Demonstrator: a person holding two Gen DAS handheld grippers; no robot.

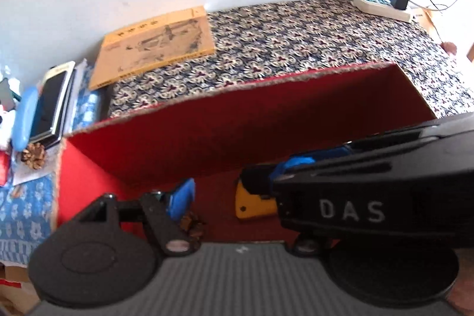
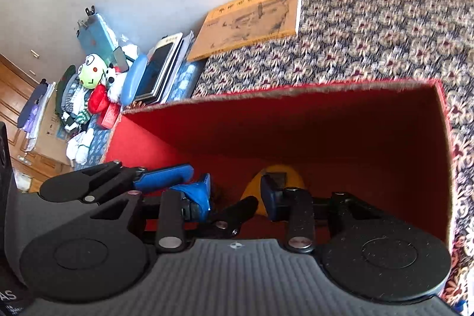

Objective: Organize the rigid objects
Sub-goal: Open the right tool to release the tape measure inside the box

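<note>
Both grippers, left gripper (image 2: 177, 182) and right gripper (image 2: 237, 197), hung jaws apart, holding nothing, inside the red box (image 2: 326, 120) over the yellow object (image 2: 278, 172), presumably just deposited.

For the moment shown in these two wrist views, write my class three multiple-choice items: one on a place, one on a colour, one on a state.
1. Where does the yellow object lie?
A. On the patterned cloth
B. Inside the red box
C. On top of the orange book

2. What colour are the fingertip pads of the right hand-held gripper?
A. Blue
B. Green
C. White

3. How does the orange book lie?
A. Standing upright, spine out
B. Open in the middle
C. Closed and flat near the wall

Key: 1 B, it rests on the floor of the red box, below both grippers. 2 A, blue pads show on its black fingers. 3 C, its cover faces up on the patterned cloth, against the wall.
</note>
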